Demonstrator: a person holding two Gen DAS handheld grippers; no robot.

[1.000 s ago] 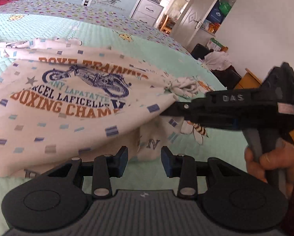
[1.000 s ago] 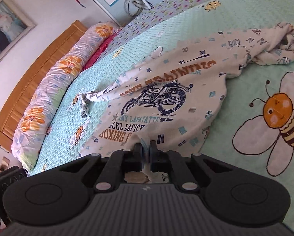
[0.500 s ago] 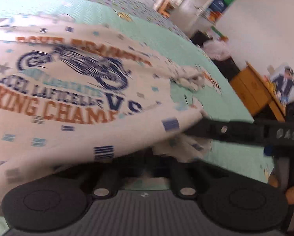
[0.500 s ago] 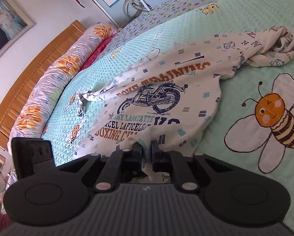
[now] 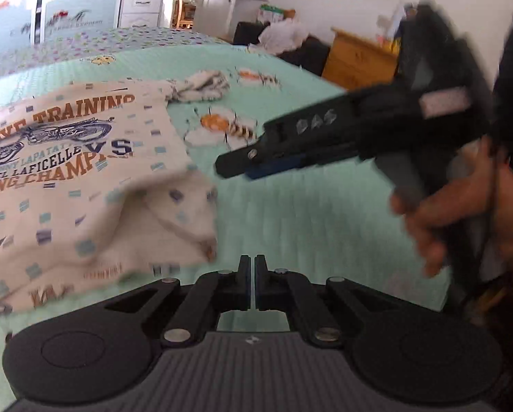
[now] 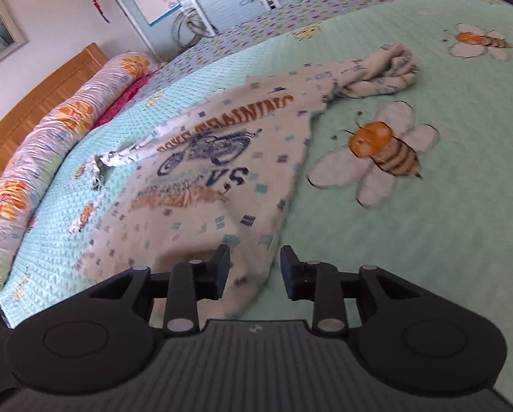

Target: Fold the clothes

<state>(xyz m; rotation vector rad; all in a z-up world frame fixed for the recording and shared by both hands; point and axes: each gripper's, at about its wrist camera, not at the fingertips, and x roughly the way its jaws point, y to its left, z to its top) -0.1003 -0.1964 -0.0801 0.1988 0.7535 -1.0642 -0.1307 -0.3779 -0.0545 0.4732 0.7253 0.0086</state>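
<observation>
Hem of the cream printed cotton T-shirt [image 6: 222,178] slips from your opening right gripper [image 6: 254,267]; your left gripper [image 5: 253,281], pinched together on nothing, can't stop bunching.

A bed [image 6: 445,240] covered in a mint-green quilted spread with appliqué bees carries a cream printed T-shirt [image 6: 222,178] lying rumpled across it, and a long floral bolster [image 6: 50,137] along the wooden headboard [image 6: 33,99].
</observation>
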